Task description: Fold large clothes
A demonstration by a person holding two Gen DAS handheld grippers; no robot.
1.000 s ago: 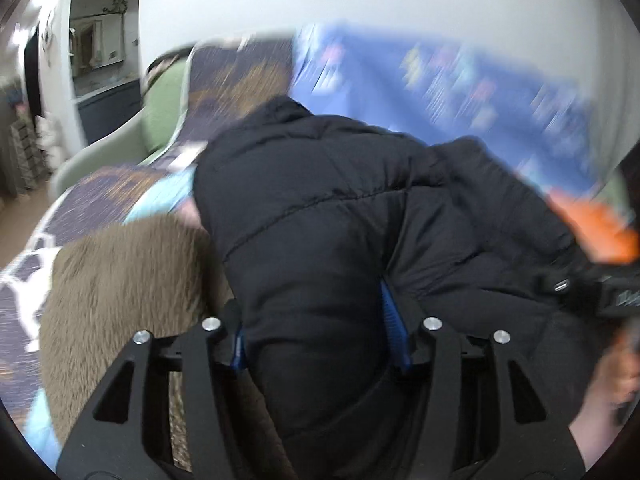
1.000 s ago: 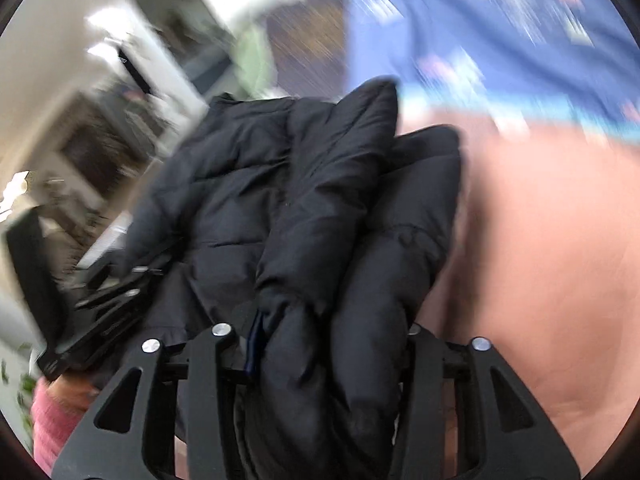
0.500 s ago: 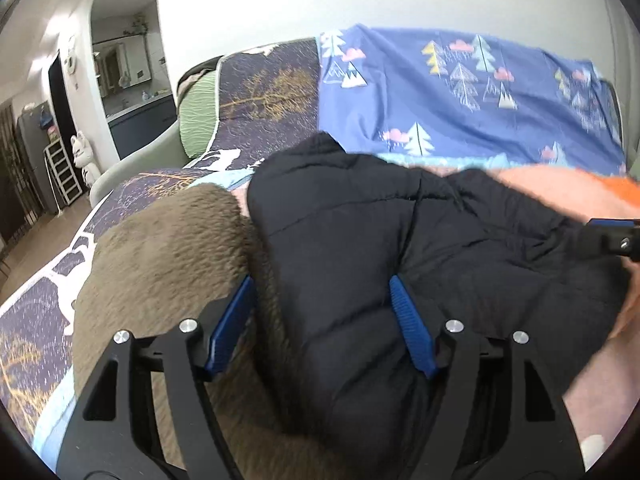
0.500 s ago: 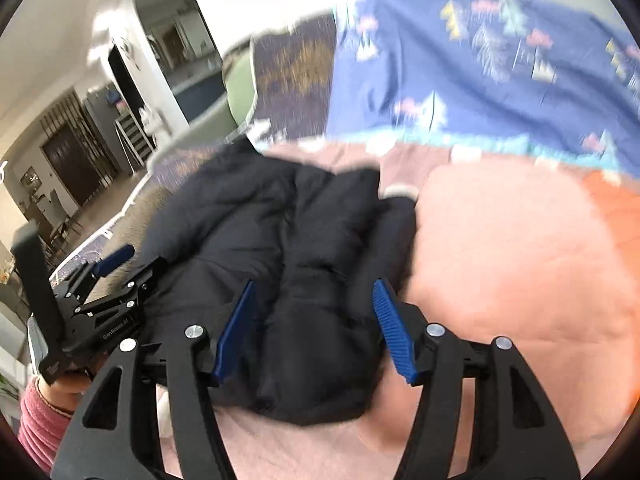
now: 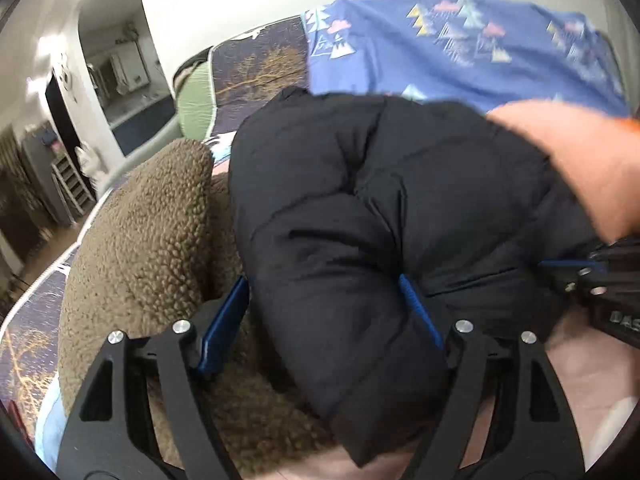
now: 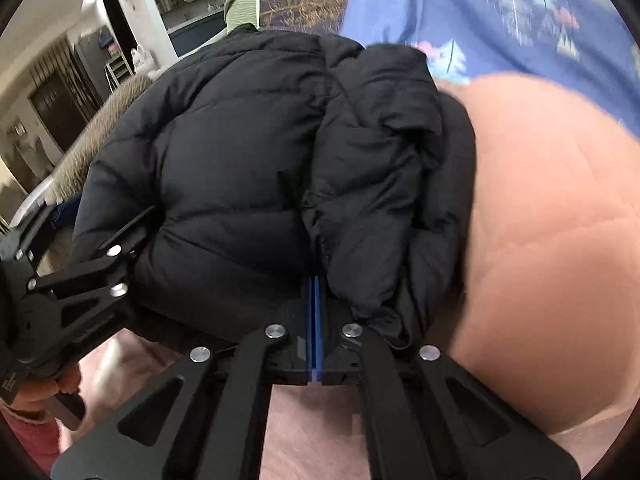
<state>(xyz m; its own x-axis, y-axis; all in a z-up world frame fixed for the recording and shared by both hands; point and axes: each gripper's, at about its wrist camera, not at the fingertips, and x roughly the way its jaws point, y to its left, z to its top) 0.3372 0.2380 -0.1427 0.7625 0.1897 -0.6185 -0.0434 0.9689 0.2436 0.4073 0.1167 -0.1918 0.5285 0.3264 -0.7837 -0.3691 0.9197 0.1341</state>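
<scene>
Jacket: black puffer jacket (image 6: 240, 152) bunched on the sofa, between a brown fleece (image 5: 148, 240) and a peach cushion (image 6: 552, 240).
Left gripper (image 5: 324, 316): jaws spread wide around a jacket fold.
Right gripper (image 6: 316, 292): blue pads pressed together at the jacket's near edge; whether fabric is pinched, cannot tell.

A home: blanket-draped sofa (image 5: 256, 64), kitchen doorway (image 5: 120, 80) behind.
</scene>
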